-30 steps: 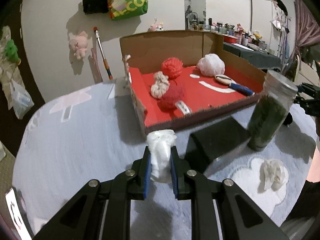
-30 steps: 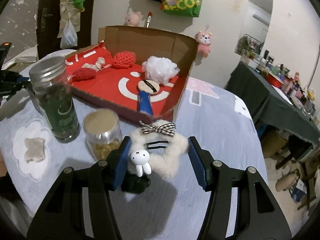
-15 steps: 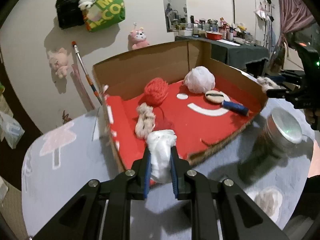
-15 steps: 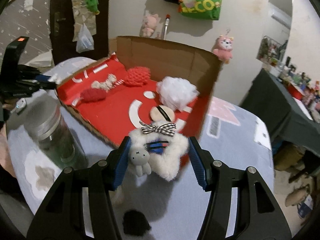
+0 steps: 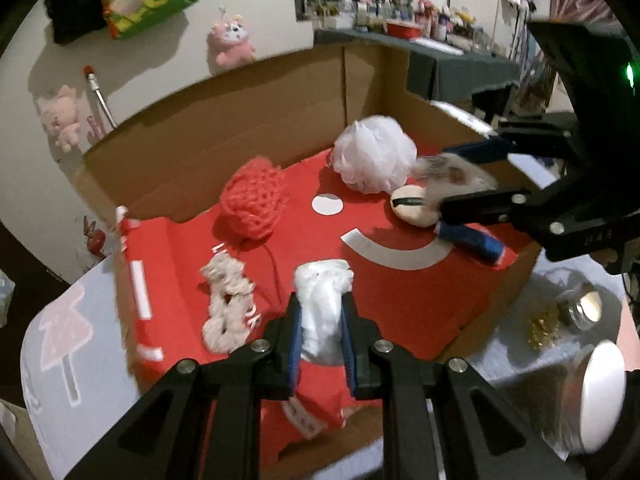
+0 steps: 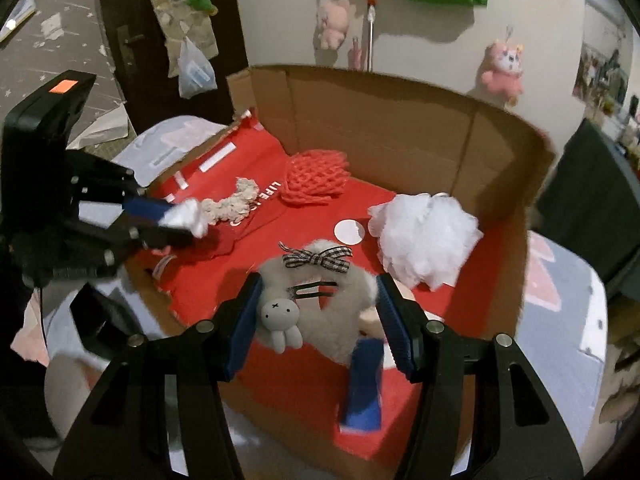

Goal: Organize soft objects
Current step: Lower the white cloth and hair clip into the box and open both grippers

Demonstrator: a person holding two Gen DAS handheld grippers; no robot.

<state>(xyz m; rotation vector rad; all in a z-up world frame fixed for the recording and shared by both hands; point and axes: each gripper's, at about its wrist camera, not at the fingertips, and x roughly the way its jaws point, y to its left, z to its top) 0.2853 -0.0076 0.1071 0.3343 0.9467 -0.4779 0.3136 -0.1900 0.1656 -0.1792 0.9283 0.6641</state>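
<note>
My left gripper [image 5: 321, 320] is shut on a white soft wad [image 5: 323, 312] and holds it over the front of the red-lined cardboard box [image 5: 256, 100]. My right gripper [image 6: 320, 320] is shut on a fluffy star-shaped hair clip [image 6: 320, 300] with a checked bow and a small rabbit charm, held over the box's near right side [image 6: 500, 216]. It also shows in the left wrist view [image 5: 452, 174]. In the box lie a red mesh ball [image 5: 254, 198], a white bath pouf [image 5: 374, 154], a cream rope knot [image 5: 228, 306] and a blue-handled brush [image 5: 460, 232].
Jars with metal lids [image 5: 596, 384] stand on the pale blue tablecloth right of the box, with a small jar [image 5: 580, 306] behind. A black block [image 6: 96, 320] lies by the box's left front corner. Plush toys [image 6: 500, 68] hang on the wall behind.
Both grippers have moved forward with their loads and now hang over the box floor. The jars have slid toward the lower right of the left wrist view.
</note>
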